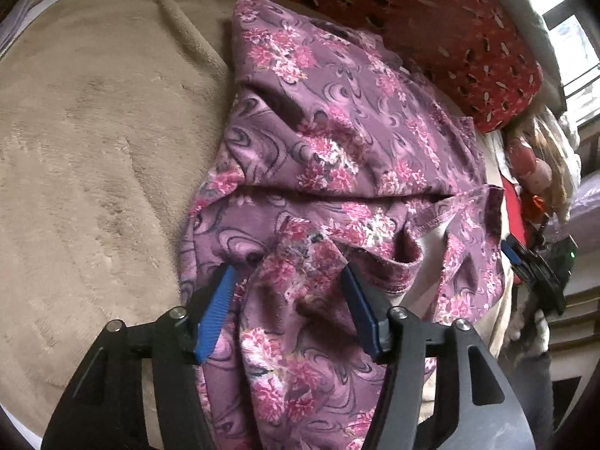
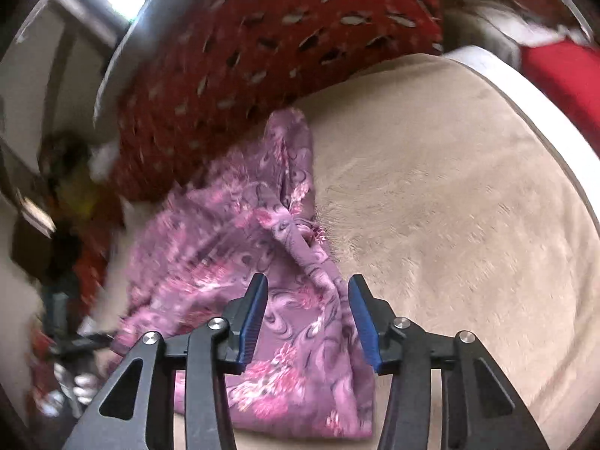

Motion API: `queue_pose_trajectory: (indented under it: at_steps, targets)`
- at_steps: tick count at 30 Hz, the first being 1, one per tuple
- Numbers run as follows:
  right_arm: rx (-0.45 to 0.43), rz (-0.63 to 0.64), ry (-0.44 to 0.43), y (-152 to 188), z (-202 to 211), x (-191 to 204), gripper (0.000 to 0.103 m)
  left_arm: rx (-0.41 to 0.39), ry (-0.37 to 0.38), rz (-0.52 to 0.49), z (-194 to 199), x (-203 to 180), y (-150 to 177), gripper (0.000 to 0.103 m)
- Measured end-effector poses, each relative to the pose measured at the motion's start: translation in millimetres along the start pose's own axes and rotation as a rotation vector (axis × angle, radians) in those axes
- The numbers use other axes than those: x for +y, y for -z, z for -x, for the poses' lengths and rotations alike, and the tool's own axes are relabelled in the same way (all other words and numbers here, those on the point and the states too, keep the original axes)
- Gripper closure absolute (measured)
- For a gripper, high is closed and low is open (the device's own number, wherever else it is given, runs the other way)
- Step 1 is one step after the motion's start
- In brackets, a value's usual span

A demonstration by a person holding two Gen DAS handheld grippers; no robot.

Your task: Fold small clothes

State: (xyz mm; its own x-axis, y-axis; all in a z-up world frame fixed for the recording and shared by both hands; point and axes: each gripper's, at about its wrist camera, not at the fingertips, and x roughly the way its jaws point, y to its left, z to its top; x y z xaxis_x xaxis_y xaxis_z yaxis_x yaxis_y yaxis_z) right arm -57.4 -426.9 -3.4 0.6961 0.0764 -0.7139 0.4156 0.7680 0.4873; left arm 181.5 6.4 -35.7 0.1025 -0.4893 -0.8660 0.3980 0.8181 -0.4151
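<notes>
A small purple garment with pink flowers (image 1: 330,142) lies crumpled on a beige fleece blanket (image 1: 93,131). My left gripper (image 1: 290,281) is open, its blue pads either side of a raised fold of the garment near its stitched hem. In the right wrist view the same garment (image 2: 232,255) lies bunched, blurred by motion. My right gripper (image 2: 307,288) is open over the garment's near end, with cloth between the pads but not pinched. The right gripper also shows at the right edge of the left wrist view (image 1: 525,262).
A red cushion with cut-out leaf shapes (image 1: 450,37) lies at the far edge, touching the garment; it also shows in the right wrist view (image 2: 262,56). The beige blanket (image 2: 468,206) spreads wide to the right. Mixed clutter and red cloth (image 1: 532,165) sit beyond the bed's edge.
</notes>
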Motion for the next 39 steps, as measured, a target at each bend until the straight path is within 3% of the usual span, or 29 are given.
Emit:
queue_pose_trajectory:
  at_steps: [2, 6, 8, 9, 10, 12, 17, 23, 31, 39]
  targets:
    - [0.012, 0.056, 0.019, -6, -13, 12, 0.052, -0.001, 0.002, -0.019, -1, -3, 0, 0.038]
    - [0.008, 0.178, 0.082, -21, -40, 40, 0.051, -0.021, -0.038, -0.063, -1, -11, 3, 0.041]
    - [-0.001, 0.241, 0.131, -24, -52, 51, 0.062, -0.033, -0.07, -0.079, -2, -16, 3, 0.093]
    - [0.002, 0.26, 0.152, -25, -55, 55, 0.085, -0.035, -0.097, -0.084, -1, -17, 3, 0.096]
    - [0.006, 0.271, 0.162, -25, -56, 56, 0.096, -0.041, -0.097, -0.075, 1, -16, 3, 0.097]
    - [-0.015, 0.255, 0.121, -25, -47, 53, 0.099, -0.072, -0.08, -0.045, 13, -12, 5, 0.098]
    - [-0.098, 0.184, -0.011, -18, 4, 40, 0.099, -0.179, -0.006, 0.01, 60, -6, 11, 0.098]
    - [-0.162, 0.136, -0.076, -22, 42, 36, 0.099, -0.279, 0.059, 0.073, 100, -3, -6, 0.098]
    - [-0.214, 0.061, -0.122, -55, 25, 44, 0.099, -0.325, 0.045, 0.162, 93, 3, -70, 0.098]
    - [-0.267, -0.021, -0.122, -122, -19, 43, 0.099, -0.358, 0.009, 0.225, 65, 11, -153, 0.099]
